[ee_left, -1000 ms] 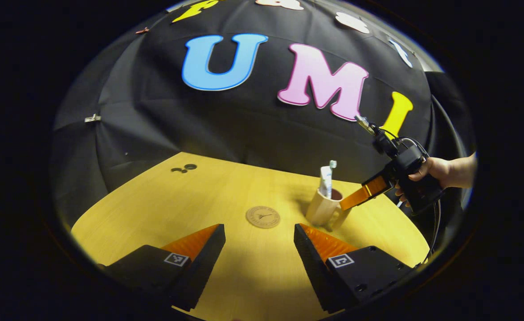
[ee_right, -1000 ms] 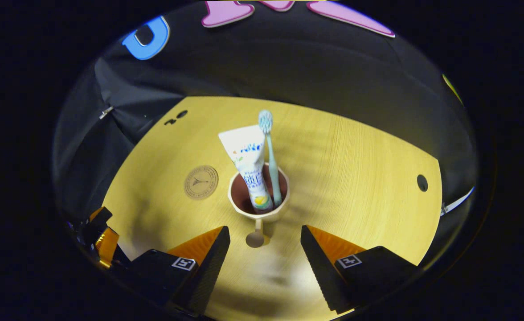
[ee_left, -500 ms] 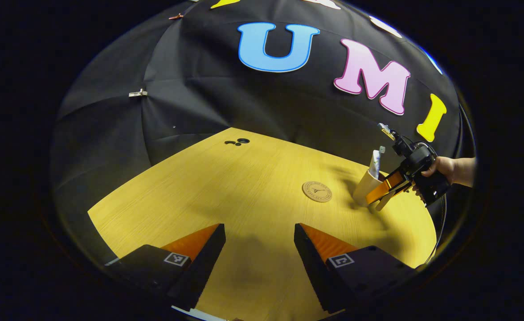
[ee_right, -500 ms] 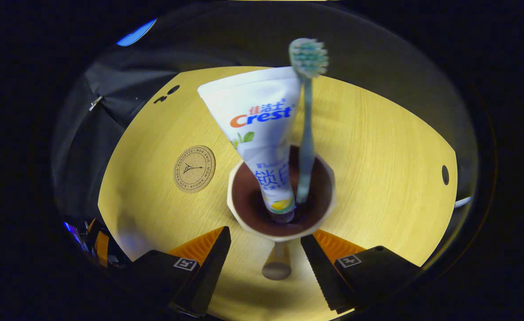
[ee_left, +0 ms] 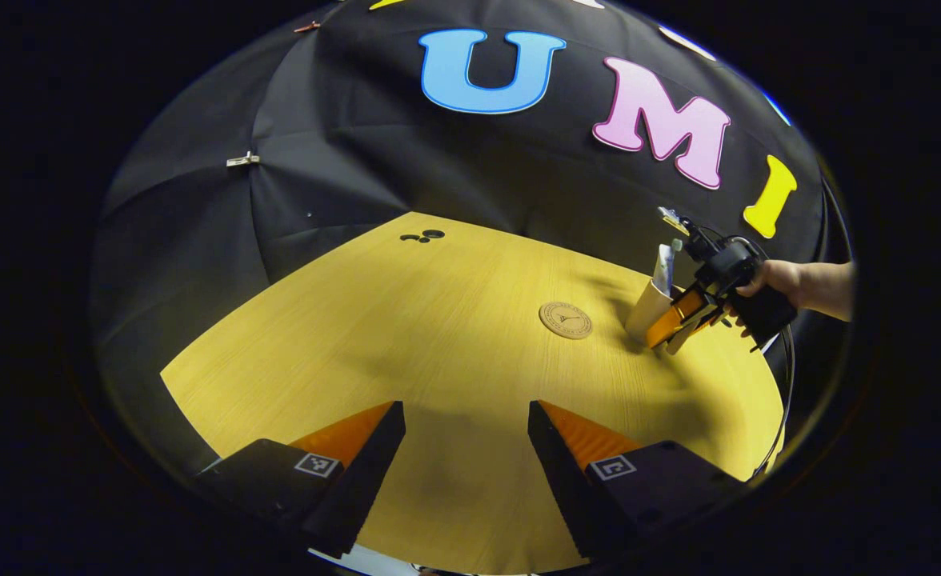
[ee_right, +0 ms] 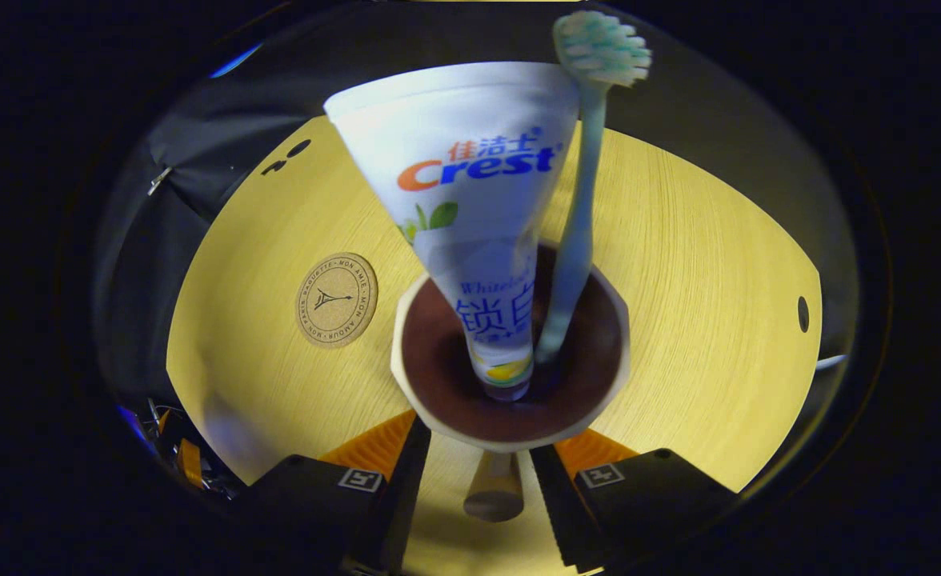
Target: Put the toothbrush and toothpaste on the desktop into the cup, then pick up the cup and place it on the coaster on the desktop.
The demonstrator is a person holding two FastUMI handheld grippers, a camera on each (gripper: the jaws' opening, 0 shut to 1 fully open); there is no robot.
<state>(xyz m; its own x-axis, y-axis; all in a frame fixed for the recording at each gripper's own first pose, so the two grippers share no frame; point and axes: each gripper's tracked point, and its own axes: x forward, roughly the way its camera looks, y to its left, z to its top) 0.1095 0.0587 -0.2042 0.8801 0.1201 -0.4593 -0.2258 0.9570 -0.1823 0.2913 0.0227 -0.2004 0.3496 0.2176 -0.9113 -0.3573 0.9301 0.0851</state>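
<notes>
Right hand-held gripper (ee_right: 478, 488) fingers narrowed around the handle of the cup (ee_right: 510, 438); can't tell if both press on it. Toothpaste (ee_right: 470, 200) & toothbrush (ee_right: 582, 160) stand in cup on counter (ee_right: 678, 264), coaster (ee_right: 336, 300) just beside. Left hand-held gripper (ee_left: 466, 436) fingers apart, holding nothing, over counter

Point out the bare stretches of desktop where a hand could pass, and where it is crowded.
Bare wood runs from the left gripper to the coaster and back to the small dark holes by the wall. It is crowded beside the coaster: the cup, holding toothpaste and toothbrush, sits at the right gripper, jaws flanking its handle.
</notes>
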